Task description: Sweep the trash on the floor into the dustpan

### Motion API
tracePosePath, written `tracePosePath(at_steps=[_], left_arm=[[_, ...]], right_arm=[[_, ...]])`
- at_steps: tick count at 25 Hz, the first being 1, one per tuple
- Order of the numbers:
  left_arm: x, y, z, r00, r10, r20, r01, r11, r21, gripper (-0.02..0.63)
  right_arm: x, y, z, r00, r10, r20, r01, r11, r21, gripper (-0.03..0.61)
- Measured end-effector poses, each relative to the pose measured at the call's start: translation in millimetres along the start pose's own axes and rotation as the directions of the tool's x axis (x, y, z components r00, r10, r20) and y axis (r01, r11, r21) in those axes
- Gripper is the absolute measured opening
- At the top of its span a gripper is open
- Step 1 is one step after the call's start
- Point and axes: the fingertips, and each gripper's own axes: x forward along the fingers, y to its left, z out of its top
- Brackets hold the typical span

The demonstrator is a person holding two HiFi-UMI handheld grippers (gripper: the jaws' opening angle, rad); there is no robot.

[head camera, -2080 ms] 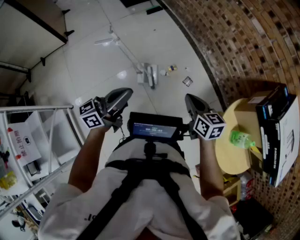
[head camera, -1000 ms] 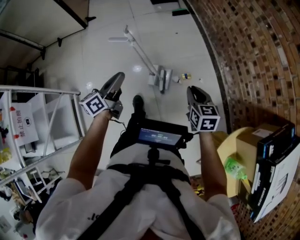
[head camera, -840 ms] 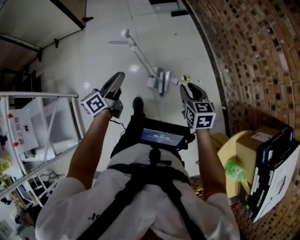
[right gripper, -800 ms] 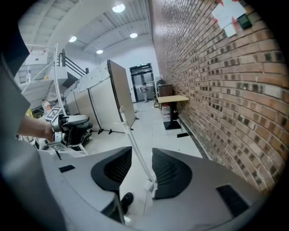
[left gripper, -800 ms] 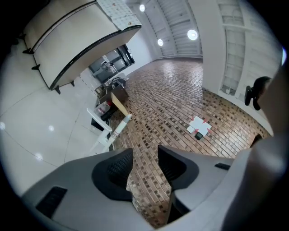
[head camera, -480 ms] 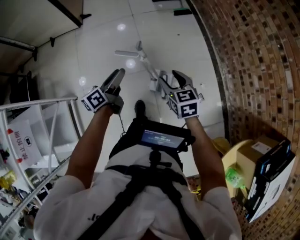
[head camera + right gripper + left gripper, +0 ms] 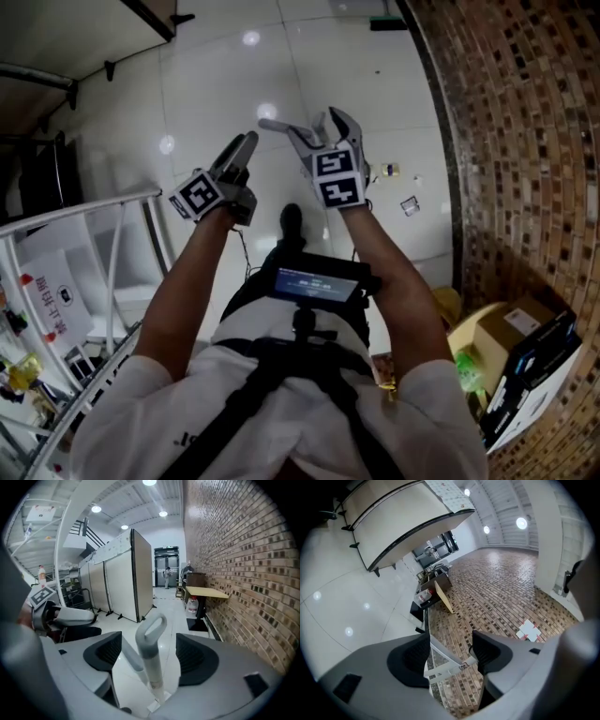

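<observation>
Left claw (image 7: 246, 142), right claw (image 7: 331, 122) just opened wide; own views show white bar (image 7: 449, 661), looped handle (image 7: 151, 645) loose between jaws

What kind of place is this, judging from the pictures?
Probably a large indoor hall or workshop: a glossy white floor, a long brick wall and tall white partition panels.
</observation>
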Motion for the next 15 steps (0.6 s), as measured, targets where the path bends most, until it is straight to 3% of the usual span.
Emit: tracePosePath(at_steps=[6,10,13,15], left_arm=[[9,19,1,0.999,0.019,-0.048,-0.021,0.999,-0.025,0.287],[24,19,-1,0.997,-0.025,-0.073,0.021,0.998,-0.055,0.288],[38,16,-3,0.995,-0.064,-0.075,0.057,0.994,-0.096,0.296],[47,11,-8,0.993,-0.092,-0.069,0.081,0.985,-0.152,0.302]], right_arm=[[33,-15,6,0.996,-0.085,-0.022,0.085,0.996,0.001,0.349],[12,-45,9,0.987,-0.159,-0.006,0.159,0.986,-0.053,0.148],[-16,-79,-5,0.969,-0.247,-0.028,0.245,0.967,-0.065,0.066],[-30,-107,-28,0.952,-0.297,-0.071,0.294,0.954,-0.057,0.051]])
